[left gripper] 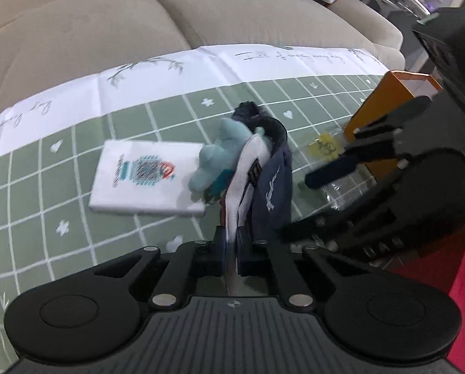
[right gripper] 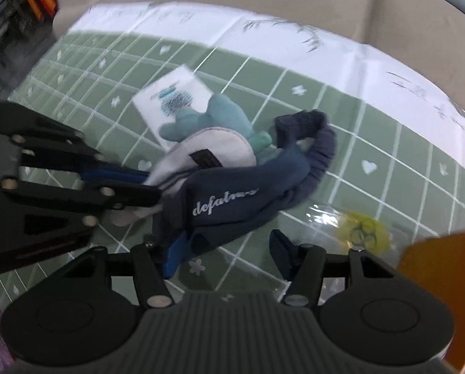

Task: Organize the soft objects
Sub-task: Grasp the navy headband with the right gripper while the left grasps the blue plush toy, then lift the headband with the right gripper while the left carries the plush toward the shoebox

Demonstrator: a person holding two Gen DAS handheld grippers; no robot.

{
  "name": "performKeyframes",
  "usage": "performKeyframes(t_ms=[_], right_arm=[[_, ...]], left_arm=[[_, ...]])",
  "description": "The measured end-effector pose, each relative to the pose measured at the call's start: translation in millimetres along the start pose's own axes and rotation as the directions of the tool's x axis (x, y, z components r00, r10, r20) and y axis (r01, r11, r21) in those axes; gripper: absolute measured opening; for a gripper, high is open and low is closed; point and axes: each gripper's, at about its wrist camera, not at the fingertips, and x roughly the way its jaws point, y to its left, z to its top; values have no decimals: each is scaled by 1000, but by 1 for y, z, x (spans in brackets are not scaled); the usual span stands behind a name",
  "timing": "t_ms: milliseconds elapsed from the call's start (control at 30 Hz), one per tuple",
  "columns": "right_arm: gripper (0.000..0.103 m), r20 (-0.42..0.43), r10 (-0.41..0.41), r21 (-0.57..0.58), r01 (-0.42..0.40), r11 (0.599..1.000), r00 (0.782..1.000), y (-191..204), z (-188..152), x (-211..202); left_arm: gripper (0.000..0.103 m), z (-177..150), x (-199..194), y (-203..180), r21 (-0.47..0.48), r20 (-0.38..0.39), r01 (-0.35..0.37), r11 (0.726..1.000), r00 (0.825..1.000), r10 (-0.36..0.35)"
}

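A navy eye mask (left gripper: 269,187) with a white lining and an elastic strap lies bunched on the green checked tablecloth (left gripper: 61,224). My left gripper (left gripper: 230,240) is shut on its white edge. From the right wrist view that grip (right gripper: 151,184) shows at the left, on the mask (right gripper: 232,199) with its white script. My right gripper (right gripper: 226,249) is open just above the cloth, its left finger against the navy fabric and its right finger free. A teal plush toy (left gripper: 216,162) leans on the mask's far side (right gripper: 220,115).
A white tissue packet (left gripper: 145,180) lies left of the plush. A clear bag with a yellow item (right gripper: 363,230) sits beside an orange box (right gripper: 444,280) at the right. A beige sofa (left gripper: 107,31) runs behind the table. Something red (left gripper: 462,280) is at the lower right.
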Motion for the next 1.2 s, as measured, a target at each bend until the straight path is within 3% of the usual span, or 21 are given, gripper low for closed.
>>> performKeyframes(t_ms=[233,333,367,433,500,667,733,767,833,900,1000,1100,1200], right_arm=[[59,-53,-40,-38,38,999,998,8,23,23],[63,-56,-68,-58,65,996,996,15,24,27],[60,-55,-73,-65,69,995,996,16,23,27],[44,-48,-91,-92,87,992,995,17,21,24],[6,-68,-71,-104,64,993,995,17,19,22],[5,-115,-82,-141,65,988,990,17,2,11],[5,-138,-87,-149,66,987,987,14,-7,2],[5,-146,-104,-156,80,985,984,12,-12,-2],[9,-149,-142,-162,117,980,979,7,-18,-8],[35,-146,-141,-152,119,981,979,1,-22,-12],[65,-90,-131,-102,122,987,987,-7,-20,-20],[73,-50,-106,-38,104,994,993,-14,-14,-19],[70,-48,-120,-21,119,993,992,-17,-4,-6]], left_arm=[[6,-8,-18,15,-67,16,-47,997,999,48],[6,-13,-23,18,-76,-10,-72,994,997,72],[6,-15,-23,19,-83,-23,-80,993,997,78],[6,-19,-25,22,-95,-46,-87,992,996,83],[6,-24,-27,23,-112,-67,-90,990,994,83],[6,-36,-32,20,-149,-110,-59,987,993,43],[15,-41,-34,18,-142,-122,-39,989,992,21],[21,-41,-32,16,-137,-120,-30,990,993,14],[52,-42,-29,14,-112,-103,-42,993,994,30],[70,-40,-29,13,-110,-76,-59,992,996,51],[78,-33,-29,13,-122,-15,-60,991,998,59],[78,-25,-22,0,-61,0,-62,996,998,62],[78,-21,-7,-18,60,-2,-68,996,998,68]])
